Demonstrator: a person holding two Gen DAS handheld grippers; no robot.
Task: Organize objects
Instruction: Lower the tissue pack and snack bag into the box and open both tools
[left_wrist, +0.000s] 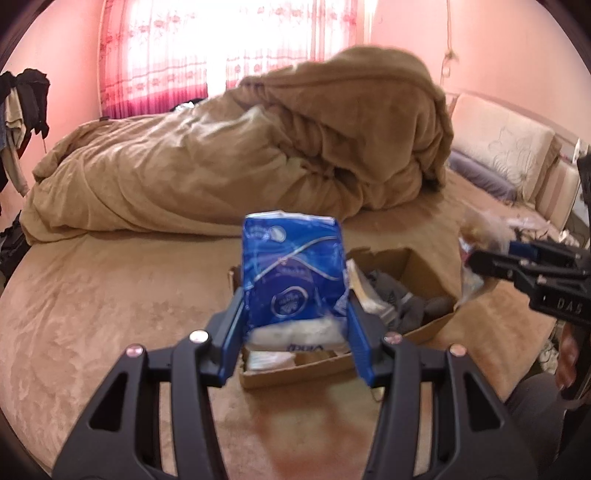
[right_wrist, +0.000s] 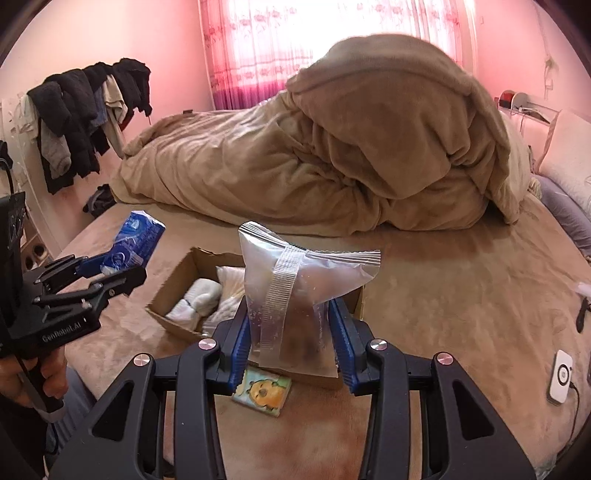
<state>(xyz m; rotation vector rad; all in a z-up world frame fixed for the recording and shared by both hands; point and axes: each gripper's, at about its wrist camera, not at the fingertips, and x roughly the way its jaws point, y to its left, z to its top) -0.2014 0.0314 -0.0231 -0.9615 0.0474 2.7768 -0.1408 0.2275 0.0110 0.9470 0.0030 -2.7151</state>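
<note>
Left wrist view: the cardboard box (left_wrist: 424, 266) on the bed (left_wrist: 92, 314) shows grey clothing and papers inside, with a pillow (left_wrist: 506, 155) at the headboard. The right gripper (left_wrist: 476, 260) enters from the right edge; what it carries is blurred here.

Right wrist view: the same box (right_wrist: 173, 284) shows white socks (right_wrist: 195, 301) at its near end. Only this view shows a small cartoon-printed packet (right_wrist: 263, 392) lying on the bedspread just in front of the box, a white charger (right_wrist: 559, 376) at the right, and dark clothes hung on a rack (right_wrist: 85, 110). A hand (right_wrist: 33, 373) grips the left gripper's handle.

Left gripper (left_wrist: 295, 332): jaws partly apart, clamped on the lower sides of a blue tissue pack (left_wrist: 291, 273), upright, held above the near end of the box. Pack has white swirl print and a round logo; white tissue shows at the bottom.

Right gripper (right_wrist: 290, 332): jaws narrower, clamped on a clear plastic snack bag (right_wrist: 295, 288), upright above the box. Bag is crimped at the top, with a ribbed seam strip down its front and brown contents low inside.

Heaped tan duvet (right_wrist: 351, 147) lies behind, well apart.
</note>
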